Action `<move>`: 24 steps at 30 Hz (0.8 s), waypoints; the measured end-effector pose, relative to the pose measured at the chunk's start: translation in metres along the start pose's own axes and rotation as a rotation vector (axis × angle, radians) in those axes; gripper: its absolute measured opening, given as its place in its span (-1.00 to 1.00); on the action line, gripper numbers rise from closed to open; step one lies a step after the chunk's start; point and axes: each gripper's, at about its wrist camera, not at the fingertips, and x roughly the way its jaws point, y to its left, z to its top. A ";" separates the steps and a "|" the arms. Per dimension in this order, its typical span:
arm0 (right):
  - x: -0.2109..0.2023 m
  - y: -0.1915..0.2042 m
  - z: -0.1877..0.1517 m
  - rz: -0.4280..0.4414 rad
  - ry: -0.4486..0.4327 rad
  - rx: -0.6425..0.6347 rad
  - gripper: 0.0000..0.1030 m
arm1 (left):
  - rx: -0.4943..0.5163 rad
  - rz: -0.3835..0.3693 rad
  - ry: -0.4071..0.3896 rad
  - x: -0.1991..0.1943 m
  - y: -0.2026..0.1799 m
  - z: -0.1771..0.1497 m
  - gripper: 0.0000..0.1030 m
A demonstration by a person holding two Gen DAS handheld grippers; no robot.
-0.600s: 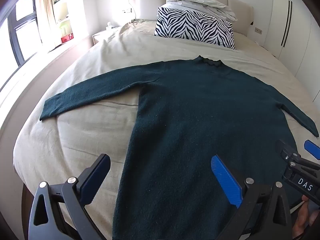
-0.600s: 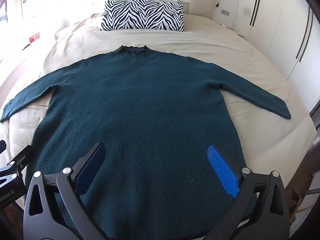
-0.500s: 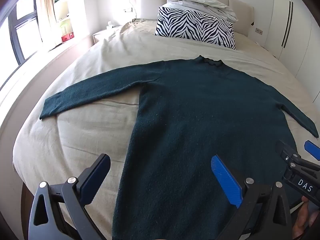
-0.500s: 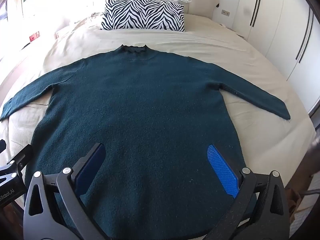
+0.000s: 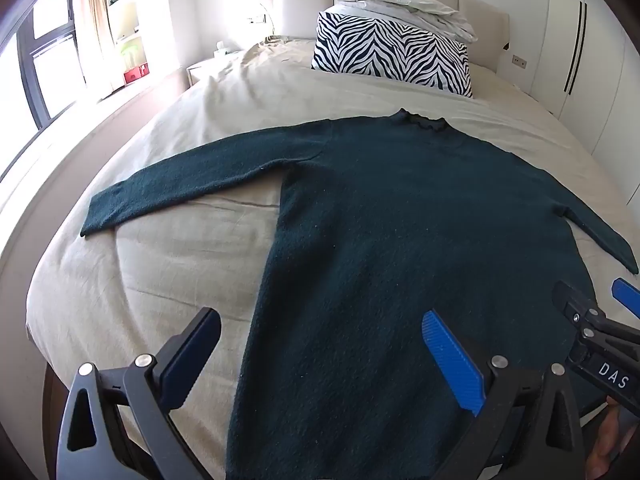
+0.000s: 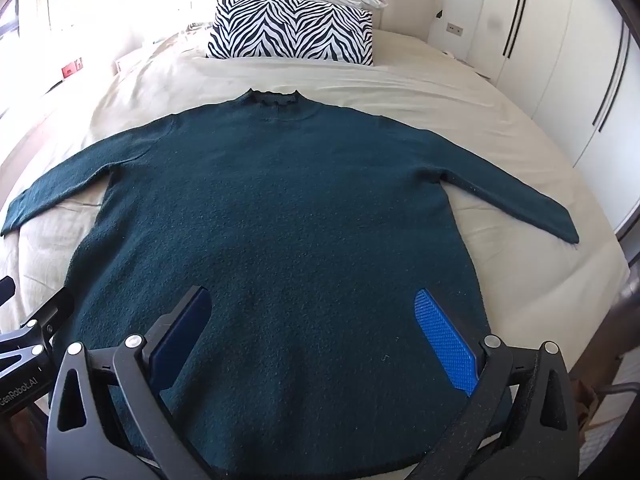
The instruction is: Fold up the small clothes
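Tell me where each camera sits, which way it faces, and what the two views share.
Left wrist: on the left tongs, angled down over the sweater near its left side; the right tongs and a bit of hand show at right.
Right wrist: on the right tongs, centred over the sweater's hem; part of the left tongs shows at left.
Shared: sweater, bed, zebra pillow. Both tongs open.

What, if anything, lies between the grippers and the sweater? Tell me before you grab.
Nothing visible. The dark green sweater lies spread flat on the bed, and both the left gripper and right gripper hang open directly above it.
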 end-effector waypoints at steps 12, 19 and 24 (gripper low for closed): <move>0.001 0.001 0.000 0.005 0.006 -0.006 1.00 | -0.004 0.004 0.000 0.000 0.002 0.000 1.00; 0.002 0.003 -0.002 0.009 0.010 -0.018 1.00 | -0.009 0.004 0.001 0.000 0.004 0.001 1.00; 0.004 0.005 -0.002 0.009 0.013 -0.022 1.00 | -0.014 0.002 0.005 0.001 0.007 -0.001 1.00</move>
